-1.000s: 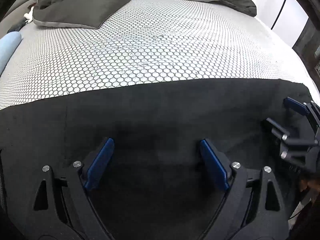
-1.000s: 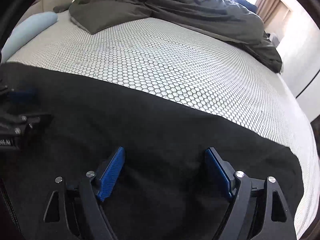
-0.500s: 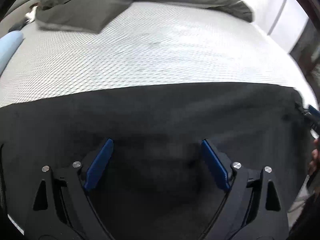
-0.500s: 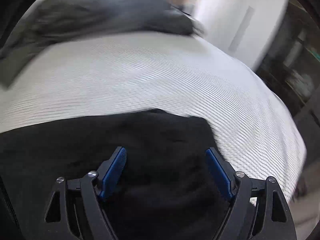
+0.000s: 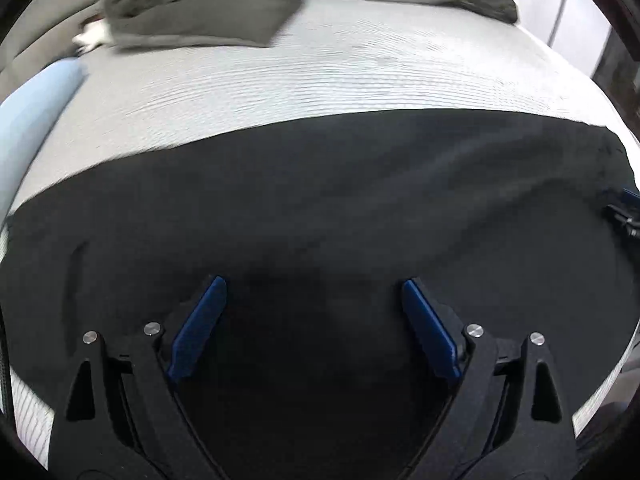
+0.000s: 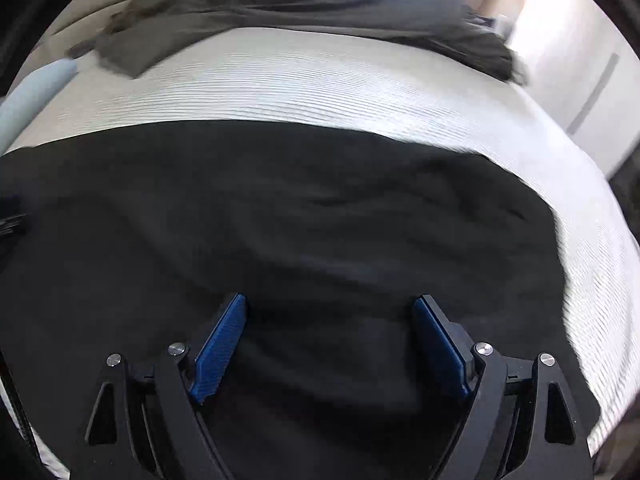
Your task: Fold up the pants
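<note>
Black pants lie spread flat across the near part of the bed, from left to right. My left gripper hovers over their middle, open, with only flat cloth below the blue pads. My right gripper hangs over the pants near their right end. Its jaws are opening and grip nothing; the cloth lies beneath them. The right gripper shows at the far right edge of the left wrist view. A dark bit of the left gripper shows at the left edge of the right wrist view.
The bed sheet is white with a fine dark pattern. A rumpled dark grey blanket covers the far end. A light blue pillow lies at the left. A pale wall stands beyond the bed's right side.
Both grippers have slid sideways over the pants. The right gripper has drawn away to the far right edge of the left view. The pants' right end has come into the right view.
</note>
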Tool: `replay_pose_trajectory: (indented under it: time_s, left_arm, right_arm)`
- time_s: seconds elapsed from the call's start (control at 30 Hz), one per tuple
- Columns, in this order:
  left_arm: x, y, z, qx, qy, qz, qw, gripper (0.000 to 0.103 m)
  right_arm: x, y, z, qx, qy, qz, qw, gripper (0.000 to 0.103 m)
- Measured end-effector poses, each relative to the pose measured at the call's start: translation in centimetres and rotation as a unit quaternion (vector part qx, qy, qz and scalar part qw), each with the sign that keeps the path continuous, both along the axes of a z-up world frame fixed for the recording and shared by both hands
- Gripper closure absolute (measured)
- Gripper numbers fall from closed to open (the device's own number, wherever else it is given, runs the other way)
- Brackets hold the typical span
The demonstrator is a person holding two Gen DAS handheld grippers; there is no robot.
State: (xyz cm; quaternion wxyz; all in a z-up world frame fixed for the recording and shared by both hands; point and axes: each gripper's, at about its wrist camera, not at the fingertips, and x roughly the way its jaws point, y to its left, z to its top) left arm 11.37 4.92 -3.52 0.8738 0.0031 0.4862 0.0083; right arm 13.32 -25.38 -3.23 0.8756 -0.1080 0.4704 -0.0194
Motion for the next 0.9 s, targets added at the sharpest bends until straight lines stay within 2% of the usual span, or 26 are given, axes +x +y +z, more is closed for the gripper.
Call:
replay_pose_trajectory:
  time_s: [0.13,0.2,0.27,0.3,0.37,0.43,0.47,0.53,0.57,0.6,0.63,0.73,0.83,0.9]
  left_arm:
    - [-4.6,3.1,1.0,0.008,-0.026,0.031,0.9991,0.015]
    - [-5.5,3.7,1.4,-0.027,-0.046,0.024,0.9983,0.015]
    - [-6.2,2.1,1.8,-0.069,-0.061,-0.014,0.9956,0.015]
    - [-6.2,1.1,1.5,-0.072,-0.058,-0.032,0.9952,0.015]
    - [-6.2,-1.4,0.6,-0.068,-0.038,-0.073,0.9943,0.015]
    - [-6.4,-2.9,-0.4,-0.039,-0.023,-0.088,0.9951,0.015]
    - [-7.2,-3.1,-0.3,-0.031,-0.024,-0.093,0.9948,0.015]
    - [-7.7,-1.8,-0.2,-0.038,-0.024,-0.085,0.9954,0.015]
    - [-7.8,-0.1,-0.2,-0.034,-0.026,-0.071,0.9965,0.015]
    - [-8.5,1.0,-0.1,-0.025,-0.028,-0.06,0.9975,0.015]
    - [-8.8,2.7,-0.1,-0.014,-0.03,-0.043,0.9985,0.014]
    - [-10.2,6.5,-0.2,-0.02,-0.031,-0.001,0.9993,0.014]
    - [-11.4,7.0,0.4,-0.022,-0.046,0.001,0.9987,0.014]
    - [-10.5,6.2,0.5,-0.028,-0.045,-0.009,0.9986,0.014]
  right_arm:
    - [-5.2,-0.6,1.1,-0.01,-0.027,-0.02,0.999,0.017]
    - [-7.4,1.5,1.0,-0.01,-0.031,-0.015,0.999,0.017]
    - [-10.2,4.8,2.3,0.03,-0.032,0.024,0.999,0.017]
    - [-9.5,5.1,2.7,0.047,-0.035,0.047,0.997,0.017]
    - [-12.0,8.9,4.0,0.097,-0.043,0.105,0.989,0.017]
    - [-13.0,12.0,4.1,0.124,-0.032,0.142,0.982,0.017]
    - [-13.8,13.7,3.9,0.123,-0.026,0.16,0.979,0.017]
    - [-14.6,14.9,2.6,0.079,-0.014,0.179,0.981,0.017]
    - [-15.8,15.6,1.8,0.05,-0.012,0.178,0.983,0.017]
    - [-17.3,16.5,1.3,0.047,-0.01,0.174,0.984,0.017]
    - [-18.2,16.1,1.1,0.068,-0.007,0.165,0.984,0.017]
    - [-19.9,12.5,1.7,0.104,-0.016,0.108,0.989,0.017]
    - [-21.8,10.8,2.0,0.025,-0.036,0.025,0.999,0.017]
    - [-23.1,10.5,2.5,0.045,-0.038,-0.002,0.998,0.017]
